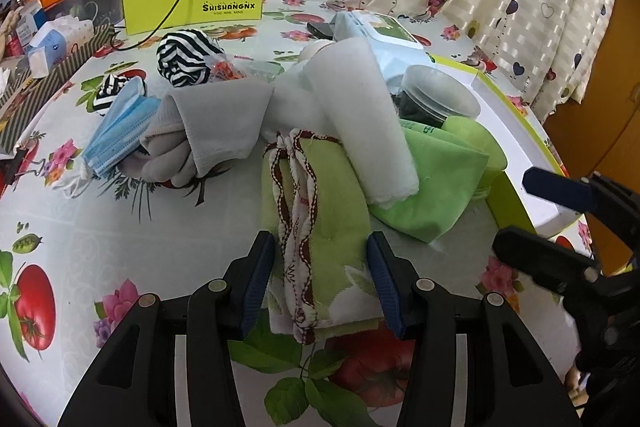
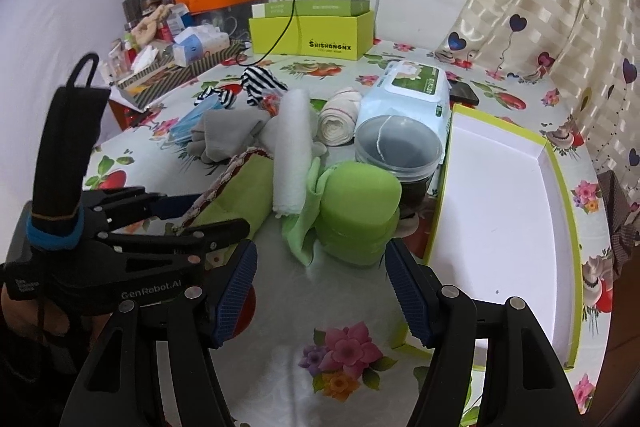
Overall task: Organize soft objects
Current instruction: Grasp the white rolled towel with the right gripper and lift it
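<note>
Now the left gripper [image 1: 320, 275] stands wide around the green towel [image 1: 320, 227] on the table [image 1: 100, 227], pads not pressing. The white roll [image 1: 360, 127] lies across its far end; lifting could drag that off. The right gripper [image 2: 320, 291] hangs open, empty.

I see bare table [image 2: 288, 303] at its near edge; beyond, the green roll [image 2: 360, 211] and plastic jar [image 2: 396, 147] block passage.
</note>
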`<state>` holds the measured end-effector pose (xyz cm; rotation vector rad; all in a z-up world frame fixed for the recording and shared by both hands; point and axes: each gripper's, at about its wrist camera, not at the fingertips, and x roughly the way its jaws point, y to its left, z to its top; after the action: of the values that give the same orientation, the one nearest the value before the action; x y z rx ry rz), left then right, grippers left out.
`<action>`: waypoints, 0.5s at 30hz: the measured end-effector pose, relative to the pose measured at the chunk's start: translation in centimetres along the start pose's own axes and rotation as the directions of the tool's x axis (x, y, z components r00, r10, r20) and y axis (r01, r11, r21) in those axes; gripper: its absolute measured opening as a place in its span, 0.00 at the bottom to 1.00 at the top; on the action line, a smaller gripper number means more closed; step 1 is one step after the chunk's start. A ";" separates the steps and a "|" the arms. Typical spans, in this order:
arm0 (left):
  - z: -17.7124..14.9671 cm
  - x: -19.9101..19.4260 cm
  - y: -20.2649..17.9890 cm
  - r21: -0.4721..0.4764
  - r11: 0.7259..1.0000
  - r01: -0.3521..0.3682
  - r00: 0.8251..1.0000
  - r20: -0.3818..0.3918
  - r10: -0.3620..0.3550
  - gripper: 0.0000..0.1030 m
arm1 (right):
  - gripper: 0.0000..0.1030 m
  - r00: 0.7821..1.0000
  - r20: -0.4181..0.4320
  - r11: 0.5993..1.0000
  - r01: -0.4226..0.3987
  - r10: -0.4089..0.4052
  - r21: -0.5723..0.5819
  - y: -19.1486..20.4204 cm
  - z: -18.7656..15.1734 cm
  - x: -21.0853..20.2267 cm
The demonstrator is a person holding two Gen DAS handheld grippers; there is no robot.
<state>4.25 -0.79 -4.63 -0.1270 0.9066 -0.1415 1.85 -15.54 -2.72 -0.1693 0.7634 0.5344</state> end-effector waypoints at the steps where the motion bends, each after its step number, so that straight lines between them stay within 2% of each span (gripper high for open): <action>1: -0.1 0.0 0.0 0.003 1.000 0.002 1.000 0.002 -0.002 0.48 | 0.65 1.000 0.001 1.000 0.000 0.000 0.002 0.0 0.1 0.0; 9: -0.5 0.0 -0.3 0.047 0.999 -0.010 1.000 0.026 0.009 0.48 | 0.65 1.000 0.020 1.000 0.000 0.000 -0.005 0.3 1.0 -0.3; 15: -0.6 -0.5 0.1 0.041 0.999 0.010 0.999 0.039 -0.011 0.39 | 0.64 0.999 0.044 0.999 -0.010 0.012 -0.041 1.0 2.5 -0.3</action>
<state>3.46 -0.61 -4.62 -0.0966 0.8636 -0.1664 2.74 -13.94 -0.67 -0.1904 0.7115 0.5627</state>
